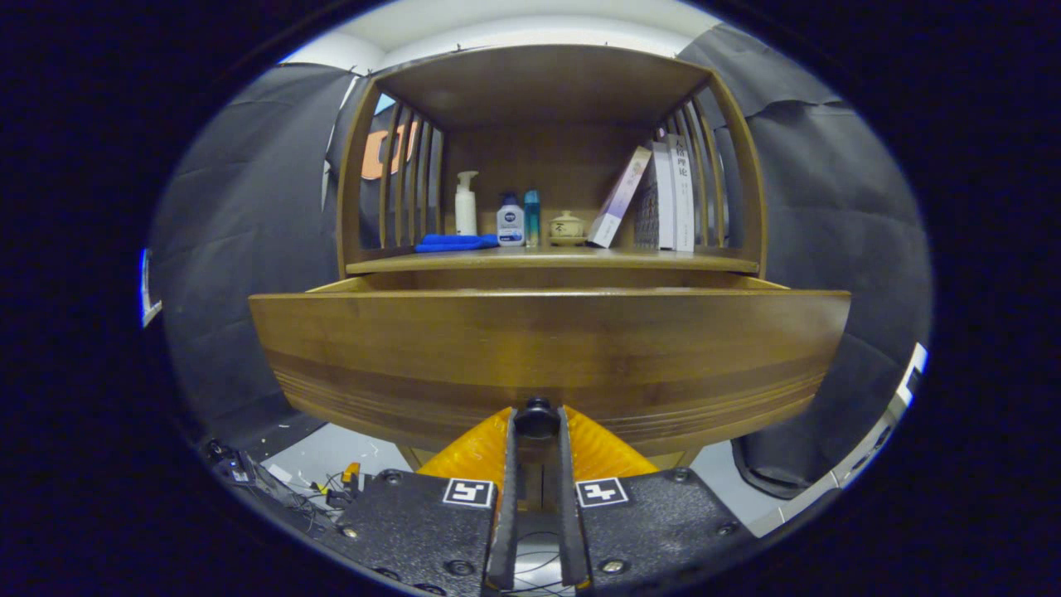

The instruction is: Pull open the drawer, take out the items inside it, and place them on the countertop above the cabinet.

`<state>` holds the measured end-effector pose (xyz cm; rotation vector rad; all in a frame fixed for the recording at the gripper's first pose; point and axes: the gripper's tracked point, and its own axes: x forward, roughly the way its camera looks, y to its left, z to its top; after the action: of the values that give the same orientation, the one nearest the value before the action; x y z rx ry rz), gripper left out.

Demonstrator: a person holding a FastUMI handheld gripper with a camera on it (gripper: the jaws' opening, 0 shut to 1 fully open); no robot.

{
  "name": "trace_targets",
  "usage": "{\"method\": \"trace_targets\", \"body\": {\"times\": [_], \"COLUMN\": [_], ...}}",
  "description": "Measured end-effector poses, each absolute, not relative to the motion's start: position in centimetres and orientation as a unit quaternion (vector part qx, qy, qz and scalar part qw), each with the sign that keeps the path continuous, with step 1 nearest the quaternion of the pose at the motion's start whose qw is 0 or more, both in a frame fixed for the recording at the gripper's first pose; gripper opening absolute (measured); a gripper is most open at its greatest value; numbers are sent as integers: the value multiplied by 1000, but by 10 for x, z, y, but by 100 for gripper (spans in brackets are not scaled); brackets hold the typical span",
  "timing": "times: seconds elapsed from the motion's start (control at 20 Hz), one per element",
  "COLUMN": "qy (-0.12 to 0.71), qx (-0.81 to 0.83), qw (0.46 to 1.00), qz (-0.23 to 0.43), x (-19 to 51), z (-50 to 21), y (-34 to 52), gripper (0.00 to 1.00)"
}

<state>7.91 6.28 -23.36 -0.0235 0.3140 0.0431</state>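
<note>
Gripper (537, 421): fingers clenched on the dark round knob (537, 416) at the drawer front's lower middle.
Drawer (547, 348): pulled partly out, long axis running 9 to 3 o'clock, front facing the camera.
Look: brown wood with grooved lower bands.
Hidden: drawer contents behind the front.
Countertop (547, 260): at 12 o'clock, carrying bottles, books, a blue cloth (456, 242).

1. The drawer (547, 348) stands pulled out from the cabinet (547, 99), its front just ahead of the gripper (537, 431)
2. The jaws close on the drawer's knob (537, 417) from both sides
3. On the desk (464, 262) above the drawer, from left: a folded cloth (455, 242), a pump bottle (466, 204), two smaller bottles (511, 221), a small lidded jar (567, 225)
4. Books (667, 199) lean at the right end, beside the slatted side
</note>
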Motion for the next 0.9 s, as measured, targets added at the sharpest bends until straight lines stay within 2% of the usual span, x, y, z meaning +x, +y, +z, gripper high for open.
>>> {"method": "trace_targets", "body": {"times": [0.65, 0.75, 0.9], "qy": [178, 152, 124], "qx": [-7, -12, -30], "qw": [984, 988, 992], "qz": [17, 4, 4], "x": [39, 41, 30], "z": [-243, -226, -198], "y": [60, 53, 52], "gripper": [24, 33, 56]}}
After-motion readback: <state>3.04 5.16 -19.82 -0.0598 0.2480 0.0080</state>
